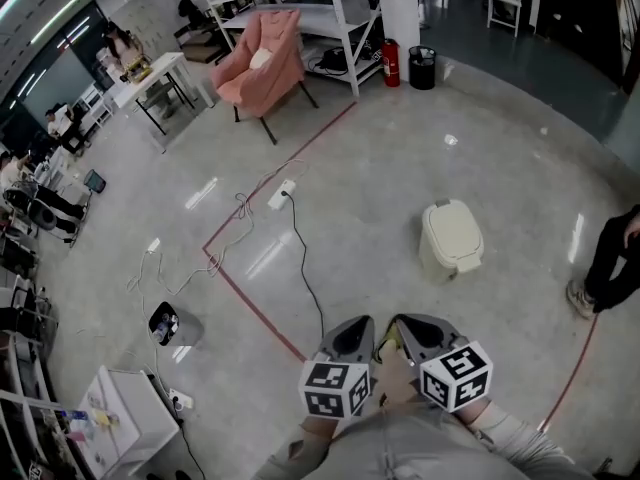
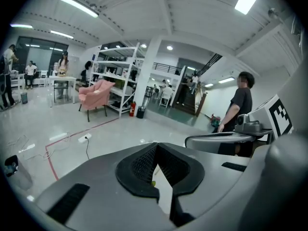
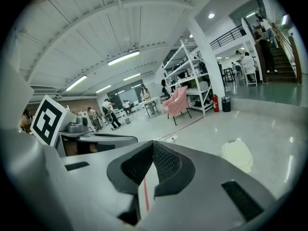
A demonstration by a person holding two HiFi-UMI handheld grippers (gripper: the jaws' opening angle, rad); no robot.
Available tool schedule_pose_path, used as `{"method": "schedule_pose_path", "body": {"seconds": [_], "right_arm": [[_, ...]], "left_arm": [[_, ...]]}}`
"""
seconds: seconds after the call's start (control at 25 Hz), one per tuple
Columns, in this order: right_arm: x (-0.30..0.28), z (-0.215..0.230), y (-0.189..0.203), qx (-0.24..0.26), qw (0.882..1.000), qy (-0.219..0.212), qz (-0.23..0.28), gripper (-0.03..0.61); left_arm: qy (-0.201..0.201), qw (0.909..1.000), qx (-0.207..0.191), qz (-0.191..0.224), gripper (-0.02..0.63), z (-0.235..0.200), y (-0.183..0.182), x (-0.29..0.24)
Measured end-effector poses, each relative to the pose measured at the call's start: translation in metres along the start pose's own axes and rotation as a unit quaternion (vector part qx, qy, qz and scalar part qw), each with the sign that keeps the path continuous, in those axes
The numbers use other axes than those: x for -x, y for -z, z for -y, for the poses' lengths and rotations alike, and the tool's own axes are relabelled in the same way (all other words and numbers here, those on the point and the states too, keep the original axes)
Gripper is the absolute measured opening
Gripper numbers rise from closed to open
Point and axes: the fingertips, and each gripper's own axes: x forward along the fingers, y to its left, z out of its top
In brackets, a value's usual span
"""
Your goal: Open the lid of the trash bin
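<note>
We held the left gripper [image 1: 362, 320] and the right gripper [image 1: 401, 319] side by side close to the body, above the floor [image 1: 400, 168]. The left fingers [image 2: 139, 165] were pressed together at the tips with nothing between them. The right fingers [image 3: 168, 165] were likewise pressed together and empty. The cream trash bin [image 1: 433, 261] stood on the floor ahead of the right gripper, well apart from both, outside the corner of the red tape line [image 1: 250, 303]. Its lid [image 1: 453, 230] lay shut. A person [image 1: 612, 256] stood near the bin.
</note>
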Motion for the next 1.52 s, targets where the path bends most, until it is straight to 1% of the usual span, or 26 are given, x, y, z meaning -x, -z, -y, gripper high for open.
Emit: {"method": "schedule_pose_path", "body": {"seconds": [0.16, 0.28, 0.52, 0.68, 0.88, 1.16, 1.36, 1.52], "right_arm": [[-0.040, 0.027, -0.028, -0.002, 1.000, 0.003, 0.009, 0.000], [-0.064, 0.053, -0.049, -0.006, 1.000, 0.008, 0.008, -0.001], [-0.096, 0.107, -0.088, -0.009, 0.999, 0.036, 0.011, -0.002], [-0.113, 0.138, -0.105, -0.017, 0.998, 0.054, 0.012, 0.000], [-0.125, 0.188, -0.107, -0.024, 0.997, 0.074, 0.017, 0.000], [-0.121, 0.222, -0.113, -0.054, 0.991, 0.117, 0.029, -0.002], [-0.116, 0.242, -0.105, -0.091, 0.984, 0.151, 0.034, 0.000], [-0.116, 0.258, -0.102, -0.126, 0.974, 0.185, 0.039, -0.002]], "left_arm": [[-0.004, 1.0000, -0.005, -0.007, 0.004, -0.031, -0.026, -0.034], [0.002, 0.9998, -0.010, -0.016, 0.003, -0.046, -0.048, -0.067], [0.028, 0.9990, -0.026, -0.026, 0.005, -0.060, -0.093, -0.130], [0.047, 0.9976, -0.035, -0.036, 0.003, -0.066, -0.115, -0.168], [0.073, 0.9949, -0.052, -0.046, 0.003, -0.059, -0.123, -0.227], [0.110, 0.9886, -0.083, -0.061, 0.005, -0.049, -0.139, -0.270], [0.139, 0.9804, -0.111, -0.085, 0.004, -0.042, -0.142, -0.302], [0.167, 0.9716, -0.131, -0.105, 0.003, -0.035, -0.148, -0.328]]}}
